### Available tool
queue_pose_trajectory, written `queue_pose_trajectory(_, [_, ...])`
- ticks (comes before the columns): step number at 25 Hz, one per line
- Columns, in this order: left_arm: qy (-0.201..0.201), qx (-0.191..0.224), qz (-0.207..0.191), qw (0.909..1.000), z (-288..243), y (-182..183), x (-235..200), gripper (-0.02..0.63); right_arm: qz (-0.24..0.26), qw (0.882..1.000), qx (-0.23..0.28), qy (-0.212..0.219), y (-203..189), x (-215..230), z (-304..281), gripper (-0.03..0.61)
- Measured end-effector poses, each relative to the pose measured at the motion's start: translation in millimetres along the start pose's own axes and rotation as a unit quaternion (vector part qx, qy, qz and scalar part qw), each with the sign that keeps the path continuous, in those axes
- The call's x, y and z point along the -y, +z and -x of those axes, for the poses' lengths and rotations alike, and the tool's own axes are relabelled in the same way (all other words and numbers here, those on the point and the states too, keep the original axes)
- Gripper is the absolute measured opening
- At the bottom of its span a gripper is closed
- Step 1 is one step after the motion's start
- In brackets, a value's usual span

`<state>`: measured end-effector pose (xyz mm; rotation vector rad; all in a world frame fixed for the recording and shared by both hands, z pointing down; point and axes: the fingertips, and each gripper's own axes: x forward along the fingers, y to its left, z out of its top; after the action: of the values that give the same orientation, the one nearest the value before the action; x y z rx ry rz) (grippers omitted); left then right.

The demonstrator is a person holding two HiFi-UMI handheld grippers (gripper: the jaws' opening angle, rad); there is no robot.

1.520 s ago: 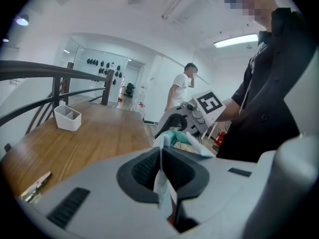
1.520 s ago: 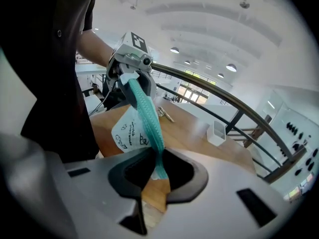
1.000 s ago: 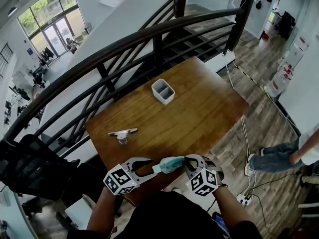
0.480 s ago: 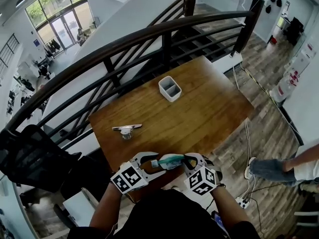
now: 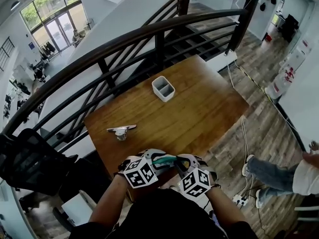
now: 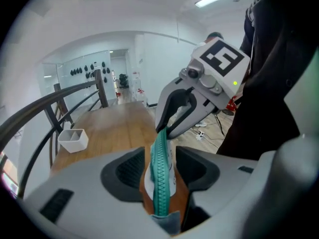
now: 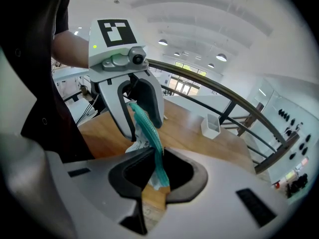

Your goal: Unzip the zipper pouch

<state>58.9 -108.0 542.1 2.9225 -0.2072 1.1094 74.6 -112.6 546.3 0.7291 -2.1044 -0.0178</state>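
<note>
A small white zipper pouch (image 5: 167,159) with a teal zipper hangs between my two grippers, above the near edge of the wooden table (image 5: 199,108). My right gripper (image 5: 180,162) is shut on its right end; in the left gripper view its fingertips (image 6: 168,127) pinch the pouch's far end. My left gripper (image 5: 156,157) straddles the other end. The teal zipper (image 6: 160,176) runs edge-on between its jaws, which have just been closing, and a gap shows on both sides. In the right gripper view the pouch (image 7: 146,129) rises from my right gripper (image 7: 157,173) into the left gripper (image 7: 135,111).
A white two-compartment holder (image 5: 163,89) stands at the table's far side. A small metal piece (image 5: 121,131) lies at the left. A dark railing (image 5: 124,39) curves behind the table. A person's legs (image 5: 274,168) and a power strip (image 5: 240,199) are on the floor at the right.
My left gripper has moved right along the pouch toward the right gripper and rolled. Less of the pouch shows between the two. The right gripper has kept its hold.
</note>
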Motion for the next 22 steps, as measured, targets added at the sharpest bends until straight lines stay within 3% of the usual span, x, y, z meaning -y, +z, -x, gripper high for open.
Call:
queue_pose_trajectory(1, [0.002, -0.004, -0.004, 1.0000, -2.1, -0.2, -0.8, 0.193, 0.001, 1.000, 0.000, 0.000, -0.2, 0.0, 0.1, 0.049])
queue_pose_trajectory(3, [0.010, -0.010, -0.011, 0.9998, -4.6, -0.8, -2.5, 0.098, 0.001, 1.000, 0.001, -0.002, -0.5, 0.3, 0.5, 0.049])
queue_pose_trajectory(5, [0.016, -0.011, -0.010, 0.9998, -4.8, -1.5, -3.3, 0.057, -0.004, 1.000, 0.006, -0.002, 0.1, 0.1, 1.3, 0.052])
queue_pose_trajectory(8, [0.017, -0.007, -0.002, 0.9998, -3.4, -3.0, -2.6, 0.034, -0.014, 1.000, 0.026, 0.000, 1.4, -0.1, 4.9, 0.075])
queue_pose_trajectory(12, [0.017, 0.001, 0.002, 0.9999, 2.0, -7.1, 0.2, 0.031, -0.061, 0.995, 0.081, -0.003, -1.4, 9.8, 21.5, 0.201])
queue_pose_trajectory(14, [0.016, 0.011, 0.004, 0.9998, 6.4, -9.8, 1.6, 0.031, -0.093, 0.990, 0.109, -0.001, -8.7, 16.1, 30.8, 0.216])
queue_pose_trajectory(16, [0.015, 0.021, 0.006, 0.9996, 10.8, -12.9, 2.4, 0.031, -0.126, 0.983, 0.130, 0.023, -18.7, 16.8, 33.4, 0.224])
queue_pose_trajectory(22, [0.012, 0.048, 0.040, 0.9980, 22.6, -22.6, 4.0, 0.031, -0.200, 0.954, 0.162, 0.151, -25.1, -7.0, 7.2, 0.247])
